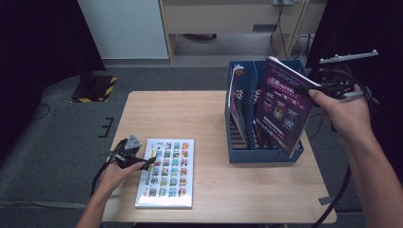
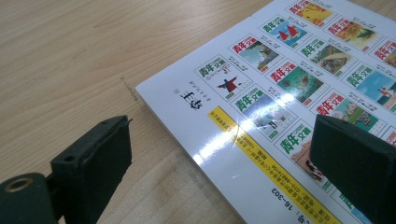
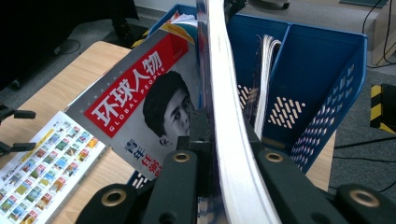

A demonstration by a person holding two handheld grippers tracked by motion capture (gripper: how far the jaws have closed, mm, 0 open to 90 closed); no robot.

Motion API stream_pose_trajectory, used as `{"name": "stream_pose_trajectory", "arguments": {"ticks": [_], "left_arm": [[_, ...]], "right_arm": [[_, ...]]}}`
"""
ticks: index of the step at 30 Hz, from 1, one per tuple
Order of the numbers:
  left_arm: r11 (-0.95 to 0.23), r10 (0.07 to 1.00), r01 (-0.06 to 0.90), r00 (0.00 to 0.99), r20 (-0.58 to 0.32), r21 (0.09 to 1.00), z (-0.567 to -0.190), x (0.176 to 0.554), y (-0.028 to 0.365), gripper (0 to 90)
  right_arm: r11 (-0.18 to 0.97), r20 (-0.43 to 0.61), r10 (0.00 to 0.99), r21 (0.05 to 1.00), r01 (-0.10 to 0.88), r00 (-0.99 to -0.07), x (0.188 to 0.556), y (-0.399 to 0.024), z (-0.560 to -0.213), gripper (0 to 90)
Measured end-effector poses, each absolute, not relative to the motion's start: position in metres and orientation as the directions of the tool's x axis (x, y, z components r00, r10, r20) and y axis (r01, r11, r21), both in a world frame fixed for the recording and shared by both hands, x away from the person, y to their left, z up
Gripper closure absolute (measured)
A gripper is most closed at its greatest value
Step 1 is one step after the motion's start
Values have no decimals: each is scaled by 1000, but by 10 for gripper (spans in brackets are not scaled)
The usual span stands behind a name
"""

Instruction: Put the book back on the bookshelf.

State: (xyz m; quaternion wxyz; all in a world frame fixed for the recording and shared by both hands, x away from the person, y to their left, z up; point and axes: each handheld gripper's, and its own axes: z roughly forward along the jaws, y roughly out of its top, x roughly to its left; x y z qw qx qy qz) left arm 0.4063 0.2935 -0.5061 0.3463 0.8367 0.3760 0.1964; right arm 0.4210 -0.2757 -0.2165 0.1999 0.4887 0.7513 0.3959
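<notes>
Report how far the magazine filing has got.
Done: magazines stand in the blue rack. In hand: the right hand-held gripper is shut on a purple magazine over the rack. Left: the white magazine lies flat by the open left hand-held gripper.

A: Dim room, dark at the side edges; the table (image 1: 209, 118) is evenly lit from above.
B: Glare streaks the booklet (image 2: 280, 116); the near jaws and page edges blur.

The grey-and-red magazine (image 3: 140, 116) in the blue file rack (image 3: 327, 60) reads "环球人物 GLOBAL PEOPLE" on its red band. The white magazine (image 2: 280, 93) lying near left on the table repeats "青年文摘" on its small cover pictures, with "16-303" printed near its yellow strip.
</notes>
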Motion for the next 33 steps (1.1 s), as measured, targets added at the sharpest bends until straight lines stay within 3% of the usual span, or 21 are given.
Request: {"name": "stream_pose_trajectory", "arguments": {"ticks": [33], "left_arm": [[-474,760,486,647,61,734,-505,406,292,54]], "right_arm": [[122,107,942,775,620,-319,470,-246,-225,827]]}}
